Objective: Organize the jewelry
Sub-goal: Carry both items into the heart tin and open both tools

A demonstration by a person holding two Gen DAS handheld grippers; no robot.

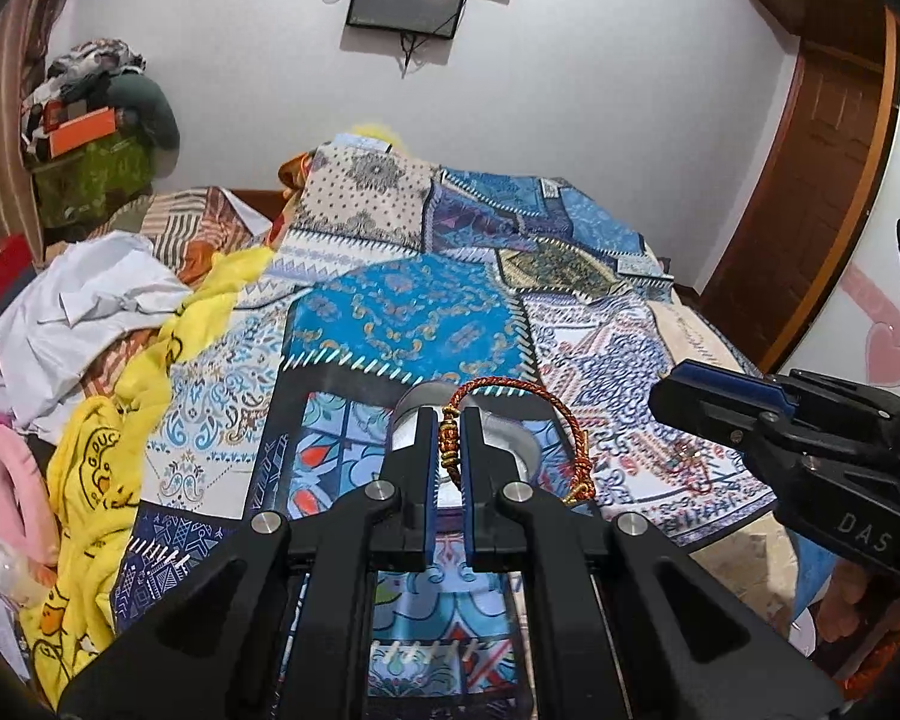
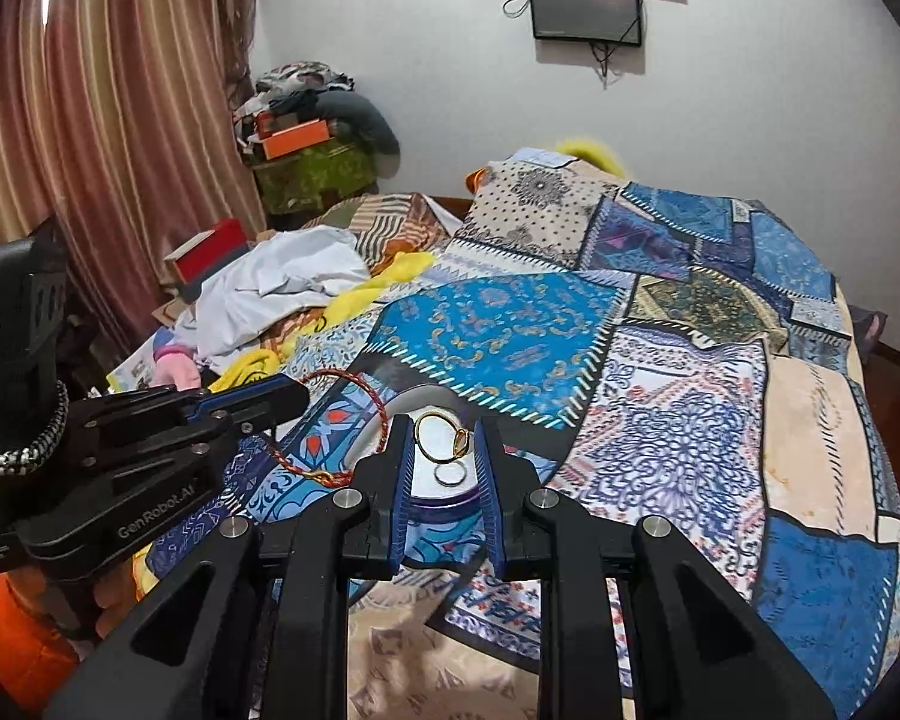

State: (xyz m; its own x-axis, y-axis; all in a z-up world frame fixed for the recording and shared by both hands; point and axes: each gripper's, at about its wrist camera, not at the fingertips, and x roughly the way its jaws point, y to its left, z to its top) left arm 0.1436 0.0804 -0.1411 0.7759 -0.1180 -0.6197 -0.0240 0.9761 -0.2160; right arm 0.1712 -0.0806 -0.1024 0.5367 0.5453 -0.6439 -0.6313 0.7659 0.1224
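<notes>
Jewelry here means a red braided bracelet [image 1: 513, 414] pinched at its knot by the left hand-held gripper [image 1: 450, 450], held just above a small round dish [image 1: 525, 450] on the bed [image 1: 402, 312], near its front edge. To finish well, I would lower the cord over the dish's middle before letting go, so the loose loop falls inside and not across the rim. The right hand-held gripper [image 2: 444, 456] hangs over the dish with its fingers apart, holding nothing. Only the right wrist view shows what lies inside: a gold ring [image 2: 441, 441] and a smaller silver ring [image 2: 451, 474]; the left view instead shows the pinched knot close up.
</notes>
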